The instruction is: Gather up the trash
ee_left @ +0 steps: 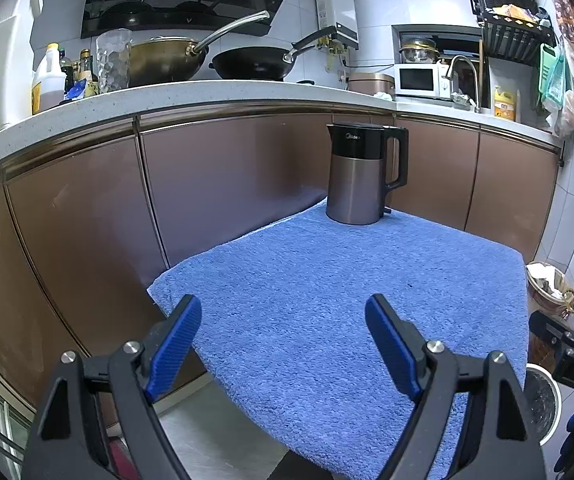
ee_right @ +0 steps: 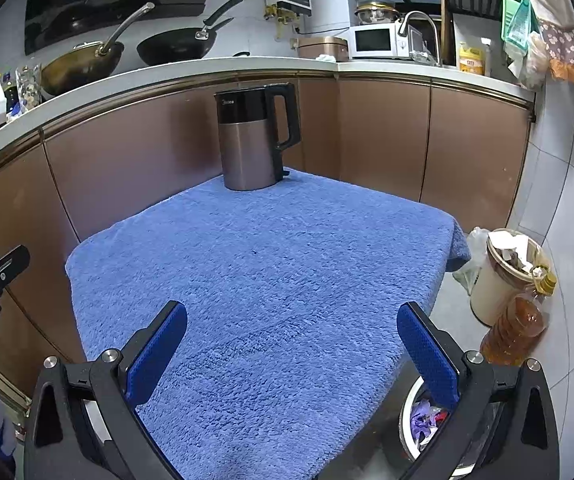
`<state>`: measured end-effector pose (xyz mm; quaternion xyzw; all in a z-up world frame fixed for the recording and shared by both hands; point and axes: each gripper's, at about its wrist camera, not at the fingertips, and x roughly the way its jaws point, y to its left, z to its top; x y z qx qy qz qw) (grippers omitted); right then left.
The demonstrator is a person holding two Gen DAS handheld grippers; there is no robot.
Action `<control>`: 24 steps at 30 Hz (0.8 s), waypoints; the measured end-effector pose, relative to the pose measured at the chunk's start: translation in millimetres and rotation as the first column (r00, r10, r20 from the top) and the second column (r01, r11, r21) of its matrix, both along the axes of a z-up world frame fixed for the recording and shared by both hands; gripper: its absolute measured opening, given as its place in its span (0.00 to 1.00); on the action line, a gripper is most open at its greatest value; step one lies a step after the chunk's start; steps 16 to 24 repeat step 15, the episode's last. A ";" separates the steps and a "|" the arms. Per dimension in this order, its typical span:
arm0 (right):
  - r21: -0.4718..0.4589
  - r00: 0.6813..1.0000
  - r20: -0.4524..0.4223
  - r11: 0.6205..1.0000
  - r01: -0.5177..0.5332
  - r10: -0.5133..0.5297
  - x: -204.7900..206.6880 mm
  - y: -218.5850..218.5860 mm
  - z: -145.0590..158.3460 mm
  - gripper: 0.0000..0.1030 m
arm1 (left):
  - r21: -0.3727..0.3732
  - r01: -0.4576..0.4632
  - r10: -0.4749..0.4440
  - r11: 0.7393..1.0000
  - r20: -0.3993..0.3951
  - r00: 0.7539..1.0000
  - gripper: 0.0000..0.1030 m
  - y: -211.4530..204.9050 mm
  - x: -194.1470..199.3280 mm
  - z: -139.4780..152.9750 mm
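Observation:
A blue towel (ee_left: pixel 327 300) covers a small table; it also shows in the right wrist view (ee_right: pixel 255 280). My left gripper (ee_left: pixel 283 320) is open and empty over the towel's near edge. My right gripper (ee_right: pixel 292 328) is open and empty over the towel's near right corner. A metal bin (ee_right: pixel 423 420) with purple and red scraps inside sits on the floor just below my right gripper; its rim shows in the left wrist view (ee_left: pixel 543 404). No loose trash shows on the towel.
An electric kettle (ee_left: pixel 361 176) stands at the towel's far edge, also in the right wrist view (ee_right: pixel 253 140). A paper-filled cream bin (ee_right: pixel 503 280) and an oil bottle (ee_right: pixel 515 324) stand on the floor at the right wall. Brown cabinets (ee_left: pixel 227 184) run behind.

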<state>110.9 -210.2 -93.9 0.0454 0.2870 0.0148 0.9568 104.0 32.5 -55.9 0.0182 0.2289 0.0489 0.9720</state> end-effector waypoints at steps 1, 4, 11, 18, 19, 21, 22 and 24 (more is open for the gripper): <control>0.002 1.000 0.001 1.000 0.002 -0.002 -0.6 -0.9 0.2 1.00 | 0.002 -0.001 0.001 1.000 0.001 1.000 0.81 -0.5 -0.7 0.2; 0.005 1.000 0.006 1.000 0.008 -0.008 -1.6 -1.6 1.7 1.00 | 0.006 0.000 0.000 1.000 0.001 1.000 0.81 -1.8 -2.7 1.1; 0.013 1.000 0.018 1.000 0.026 -0.026 -5.3 -5.0 5.1 1.00 | 0.011 0.000 0.000 1.000 0.006 1.000 0.81 -3.4 -6.4 3.3; 0.014 0.999 0.023 0.999 0.038 -0.039 -7.5 -6.3 7.0 1.00 | 0.008 0.004 -0.004 1.000 0.003 1.000 0.81 -3.2 -7.7 4.2; 0.014 0.999 0.023 0.999 0.038 -0.039 -7.5 -6.3 7.0 1.00 | 0.008 0.004 -0.004 1.000 0.003 1.000 0.81 -3.2 -7.7 4.2; 0.014 0.999 0.023 0.999 0.038 -0.039 -7.5 -6.3 7.0 1.00 | 0.008 0.004 -0.004 1.000 0.003 1.000 0.81 -3.2 -7.7 4.2; 0.014 0.999 0.023 0.999 0.038 -0.039 -7.5 -6.3 7.0 1.00 | 0.008 0.004 -0.004 1.000 0.003 1.000 0.81 -3.2 -7.7 4.2; 0.014 0.999 0.023 0.999 0.038 -0.039 -7.5 -6.3 7.0 1.00 | 0.008 0.004 -0.004 1.000 0.003 1.000 0.81 -3.2 -7.7 4.2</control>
